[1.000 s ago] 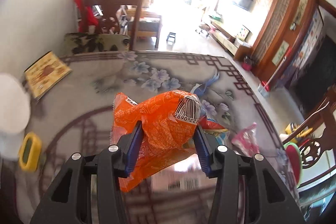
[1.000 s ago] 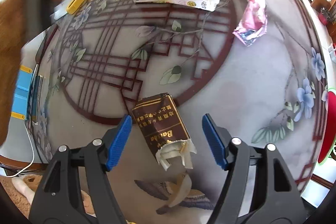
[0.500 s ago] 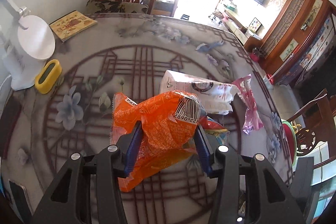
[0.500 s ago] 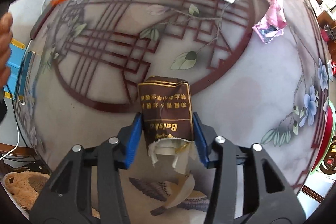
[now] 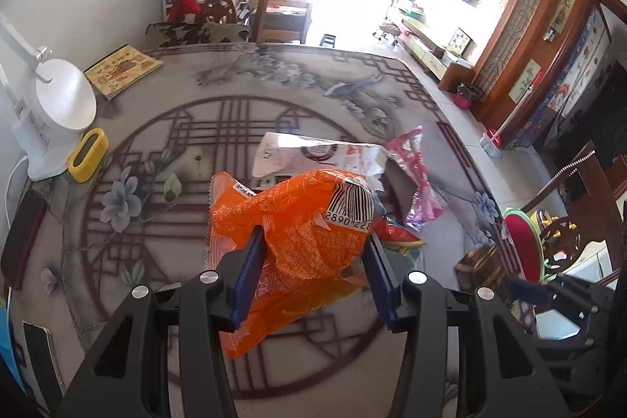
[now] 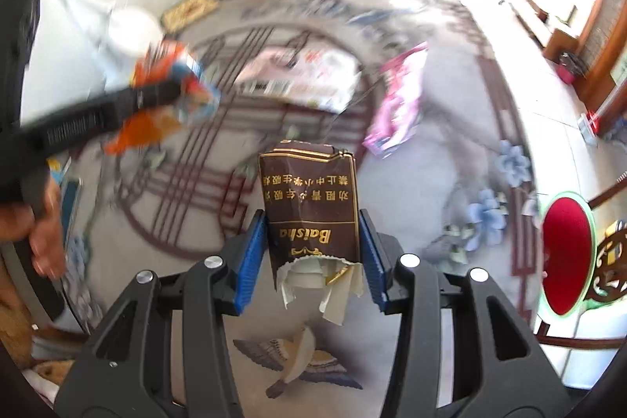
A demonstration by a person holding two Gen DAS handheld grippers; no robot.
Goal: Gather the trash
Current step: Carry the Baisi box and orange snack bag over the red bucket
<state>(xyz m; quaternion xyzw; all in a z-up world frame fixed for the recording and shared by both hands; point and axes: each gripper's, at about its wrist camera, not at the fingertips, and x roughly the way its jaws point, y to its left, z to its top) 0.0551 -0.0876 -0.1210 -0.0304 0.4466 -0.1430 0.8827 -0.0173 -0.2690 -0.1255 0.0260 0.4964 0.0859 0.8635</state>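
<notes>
Two grippers are each holding a piece of trash above the patterned table point(image 5: 298, 77). Starting at the left of the left wrist view, a white lamp point(image 5: 58, 104) is standing by the wall with a yellow clock point(image 5: 88, 154) touching its base and a book point(image 5: 123, 70) lying beyond it. At the middle, the left gripper point(image 5: 313, 273) is clamping an orange wrapper point(image 5: 298, 241) between its blue pads, the jaws partly closed and pressing into both sides of the crumpled bag. Behind it a white packet point(image 5: 313, 153) is lying flat on the table, and just beside that, to the right, a pink wrapper point(image 5: 417, 179) is lying crumpled. In the right wrist view, a hand point(image 6: 39, 234) is showing at the left edge, blurred. At the middle, the right gripper point(image 6: 313, 257) is gripping a brown cigarette pack point(image 6: 311, 210), its jaws having just been closing and now pressing on both sides, the torn end of the pack pointing toward the camera. At the far right a red chair seat point(image 6: 566, 249) is sitting beyond the table edge.
</notes>
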